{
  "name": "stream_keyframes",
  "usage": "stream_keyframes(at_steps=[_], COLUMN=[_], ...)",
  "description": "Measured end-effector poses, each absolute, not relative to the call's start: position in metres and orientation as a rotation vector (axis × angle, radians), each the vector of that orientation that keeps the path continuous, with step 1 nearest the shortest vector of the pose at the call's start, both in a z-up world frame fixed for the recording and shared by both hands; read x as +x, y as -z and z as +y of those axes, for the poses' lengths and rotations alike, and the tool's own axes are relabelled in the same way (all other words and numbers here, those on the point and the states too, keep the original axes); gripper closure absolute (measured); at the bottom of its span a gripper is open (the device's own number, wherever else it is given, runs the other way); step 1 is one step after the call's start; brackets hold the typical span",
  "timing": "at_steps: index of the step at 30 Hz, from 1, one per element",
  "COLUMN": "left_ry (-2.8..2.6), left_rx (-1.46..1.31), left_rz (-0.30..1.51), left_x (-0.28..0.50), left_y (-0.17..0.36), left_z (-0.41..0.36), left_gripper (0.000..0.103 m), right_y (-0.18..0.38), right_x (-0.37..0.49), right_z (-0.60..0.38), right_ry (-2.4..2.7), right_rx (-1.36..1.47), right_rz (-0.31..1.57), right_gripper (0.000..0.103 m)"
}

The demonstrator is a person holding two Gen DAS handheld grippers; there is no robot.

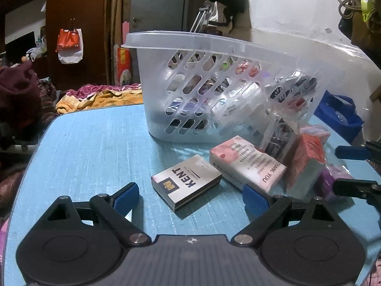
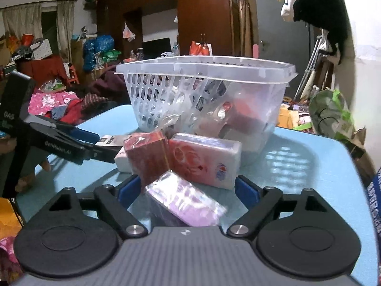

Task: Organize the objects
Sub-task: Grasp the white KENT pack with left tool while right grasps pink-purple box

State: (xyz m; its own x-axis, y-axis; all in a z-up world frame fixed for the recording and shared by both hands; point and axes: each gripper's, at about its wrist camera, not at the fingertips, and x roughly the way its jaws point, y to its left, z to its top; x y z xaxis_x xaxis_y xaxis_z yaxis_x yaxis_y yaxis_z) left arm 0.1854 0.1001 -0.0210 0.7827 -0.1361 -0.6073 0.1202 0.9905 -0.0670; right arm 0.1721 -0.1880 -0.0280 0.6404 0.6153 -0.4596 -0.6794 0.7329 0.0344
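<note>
A clear slotted basket (image 1: pixel 214 83) (image 2: pixel 204 100) with several items inside stands at the back of the blue table (image 1: pixel 95 143). In front of it lie a KENT box (image 1: pixel 187 181), a pink-and-white tissue pack (image 1: pixel 247 164) (image 2: pixel 204 159), a red pack (image 1: pixel 307 157) (image 2: pixel 147 157) and a purple wrapped pack (image 2: pixel 185 200). My left gripper (image 1: pixel 190 196) is open, with the KENT box between its fingers and untouched. My right gripper (image 2: pixel 188 190) is open around the purple pack, with a small gap at each pad.
Heaped clothes and bedding (image 1: pixel 100 97) lie beyond the table's far left edge. A blue bag (image 1: pixel 338 114) sits off the right edge and a green-taped bag (image 2: pixel 331 114) stands past the far right corner. Bare table surface (image 2: pixel 309 166) stretches to the right of the packs.
</note>
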Motion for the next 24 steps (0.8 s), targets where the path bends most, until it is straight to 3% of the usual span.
stream_keyframes(at_steps=[4,7,10,12,24], left_ry=[0.125,0.117,0.112,0.115,0.124], left_rx=[0.018,0.045,0.070,0.069,0.001], left_rz=[0.666,0.669,0.660,0.644,0.501], left_x=[0.188,0.195,0.198,0.195,0.151], left_y=[0.021,0.022,0.020,0.019,0.002], left_z=[0.094,0.089,0.088,0.088,0.097], left_gripper=[0.008,0.008,0.019,0.034,0.034], right_y=[0.032,0.037,0.037,0.038,0.035], right_x=[0.164,0.167,0.170,0.171,0.161], right_z=[-0.184,-0.177,-0.178,-0.180,-0.194], right_ry=[-0.741,-0.763,-0.773,-0.781,-0.763], right_rx=[-0.209,-0.240,-0.231,-0.223,-0.153], right_rz=[0.477,0.509,0.516,0.519,0.419], right_gripper=[0.016,0.031,0.032,0.032,0.033])
